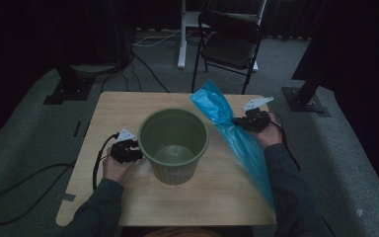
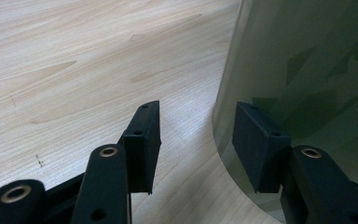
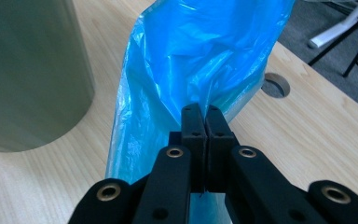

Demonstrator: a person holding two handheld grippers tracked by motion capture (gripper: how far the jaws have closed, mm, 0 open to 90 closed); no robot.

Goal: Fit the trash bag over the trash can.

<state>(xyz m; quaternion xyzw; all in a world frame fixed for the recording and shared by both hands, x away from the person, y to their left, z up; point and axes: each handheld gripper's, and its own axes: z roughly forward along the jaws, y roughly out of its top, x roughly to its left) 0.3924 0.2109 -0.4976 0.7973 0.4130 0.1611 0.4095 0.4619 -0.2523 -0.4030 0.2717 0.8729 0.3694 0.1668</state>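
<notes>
Lining step: our right hand-held gripper [image 3: 206, 140] pinches the blue bin bag [image 3: 200, 60] near the table's right edge; our left hand-held gripper [image 2: 196, 140] gapes beside the green bin [image 1: 173, 143], gripping nothing. Next, we must spread the bag's mouth.

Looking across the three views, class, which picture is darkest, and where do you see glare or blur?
High view: dim and murky around the ribbed green plastic bin. Right gripper view: glare on the crinkled blue plastic bag. Left gripper view: bright wooden table, near tool parts soft.

The blue bag [image 3: 200, 56] runs off the top edge in the right gripper view and hides the bench's [image 1: 128, 106] right edge from above, while the green bucket's [image 2: 307, 70] rim is cut off in the left gripper view.
</notes>
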